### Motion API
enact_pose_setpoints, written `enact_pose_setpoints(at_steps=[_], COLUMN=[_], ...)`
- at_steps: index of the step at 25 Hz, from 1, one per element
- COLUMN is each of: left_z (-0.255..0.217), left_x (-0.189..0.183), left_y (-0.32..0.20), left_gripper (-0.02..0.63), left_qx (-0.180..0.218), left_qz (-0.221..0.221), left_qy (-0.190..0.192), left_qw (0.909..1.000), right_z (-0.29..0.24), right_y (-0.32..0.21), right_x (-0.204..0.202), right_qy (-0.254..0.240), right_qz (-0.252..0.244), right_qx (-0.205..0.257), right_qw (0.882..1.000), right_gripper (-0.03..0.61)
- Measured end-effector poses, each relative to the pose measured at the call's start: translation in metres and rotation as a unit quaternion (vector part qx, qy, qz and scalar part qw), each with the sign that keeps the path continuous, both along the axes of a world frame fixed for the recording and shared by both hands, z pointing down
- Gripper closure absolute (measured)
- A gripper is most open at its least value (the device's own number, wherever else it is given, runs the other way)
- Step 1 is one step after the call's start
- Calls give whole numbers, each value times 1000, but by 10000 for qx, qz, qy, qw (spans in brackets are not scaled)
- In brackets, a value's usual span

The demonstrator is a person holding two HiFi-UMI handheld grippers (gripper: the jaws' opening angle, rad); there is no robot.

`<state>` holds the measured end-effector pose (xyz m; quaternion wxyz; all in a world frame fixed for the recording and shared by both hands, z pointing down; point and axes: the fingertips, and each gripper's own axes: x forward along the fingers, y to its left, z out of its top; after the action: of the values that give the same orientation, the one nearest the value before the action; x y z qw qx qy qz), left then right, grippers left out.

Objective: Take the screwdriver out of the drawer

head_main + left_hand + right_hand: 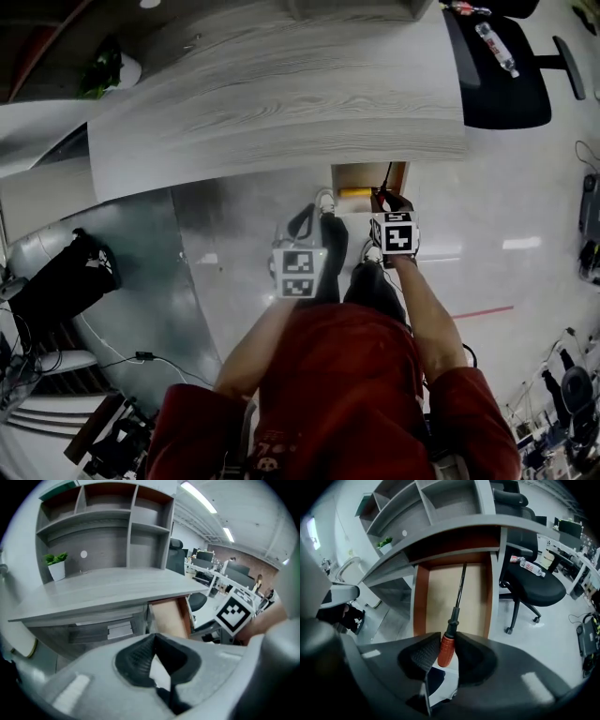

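Observation:
The screwdriver [446, 649] has an orange handle and a long dark shaft. My right gripper [446, 637] is shut on that handle, the shaft pointing away over the open wooden drawer [476, 597]. The drawer's floor looks bare beneath it. In the head view the drawer [361, 176] sticks out from under the grey desk [281, 94], with my right gripper [389, 200] just in front of it and the shaft [386, 174] rising over it. My left gripper [323, 202] hangs beside it on the left. Its pads meet at the tips [154, 637] and hold nothing.
A black office chair [534, 581] with a bottle [529, 566] on its seat stands right of the drawer. Open shelves [108, 508] and a small potted plant [57, 564] sit on the desk. A black bag [66, 277] lies on the floor at left.

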<state>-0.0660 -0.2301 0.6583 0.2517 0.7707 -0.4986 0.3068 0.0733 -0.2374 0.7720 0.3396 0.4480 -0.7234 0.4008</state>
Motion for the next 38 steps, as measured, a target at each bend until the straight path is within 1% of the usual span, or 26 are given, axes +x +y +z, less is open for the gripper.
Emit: enact_pose_setpoints(at_steps=[7,10,14,16,20,24,28,32,35,38], left_z=[-32,-43,-66,-78,-97,-117,-141,-155,-162,-166], left_x=[17,26,41,47,57,64,67,71,74,74], left_y=[24,38,56,63,75,94,117,142,159,172], left_gripper=[615,615,615,615,615,615,615,615,615,615], left_qx=[203,270,424,489,532,688,917,1184,1341,1468], left_qz=[-105,-115,-128,-188,-392,-445,-533,-570,-560,-599], left_qy=[16,-10,25,74,328,346,289,179,60,63], left_qw=[9997,9996,9990,9986,9973,9960,9939,9912,9894,9873], right_z=[-50,-70,-95,-111,-139,-170,-200,-223,-235,-241], right_y=[26,37,61,72,89,107,121,135,146,156], right_x=[11,25,48,57,70,77,85,92,96,100], right_qy=[-140,-129,-168,-200,-195,-329,-301,-378,-380,-356], right_qz=[-226,-271,-202,-221,-282,-325,-411,-466,-502,-486], right_qx=[289,486,638,742,935,1181,1440,1686,1862,1962], right_qw=[9992,9984,9976,9968,9950,9919,9883,9839,9805,9787], right_gripper=[479,479,479,479,479,479,479,479,479,479])
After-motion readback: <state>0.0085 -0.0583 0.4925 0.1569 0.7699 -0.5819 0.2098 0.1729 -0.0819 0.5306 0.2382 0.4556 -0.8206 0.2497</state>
